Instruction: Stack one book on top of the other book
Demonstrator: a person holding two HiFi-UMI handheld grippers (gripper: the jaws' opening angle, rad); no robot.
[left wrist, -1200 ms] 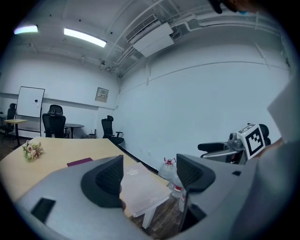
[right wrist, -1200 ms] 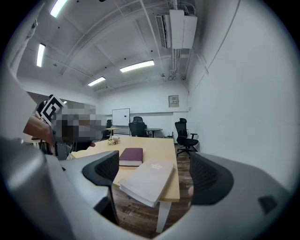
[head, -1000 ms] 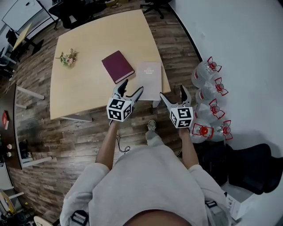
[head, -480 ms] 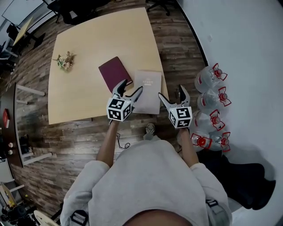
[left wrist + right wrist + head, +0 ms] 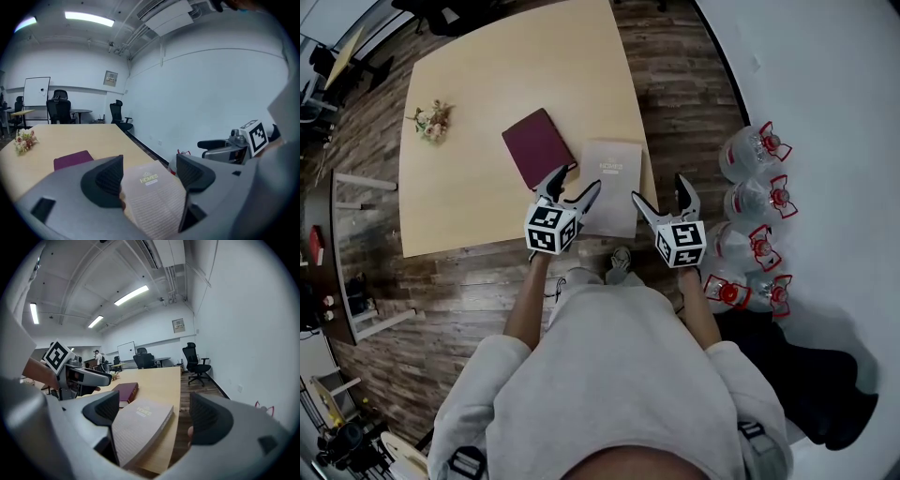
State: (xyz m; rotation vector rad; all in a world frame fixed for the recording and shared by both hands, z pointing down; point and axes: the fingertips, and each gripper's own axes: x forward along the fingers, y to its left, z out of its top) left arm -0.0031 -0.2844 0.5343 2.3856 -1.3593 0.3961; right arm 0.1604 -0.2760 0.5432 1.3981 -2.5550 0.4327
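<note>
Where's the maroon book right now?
In the head view the maroon book lies on the table, just left of the grey book, beyond the left gripper.

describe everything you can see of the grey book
The grey book is a closed volume with a pale grey-beige cover and small light title print near its far end. It lies flat at the near right corner of the wooden table, its near end apparently overhanging the edge, the maroon book close at its left. The open left gripper and right gripper are near it, neither gripping it.
</note>
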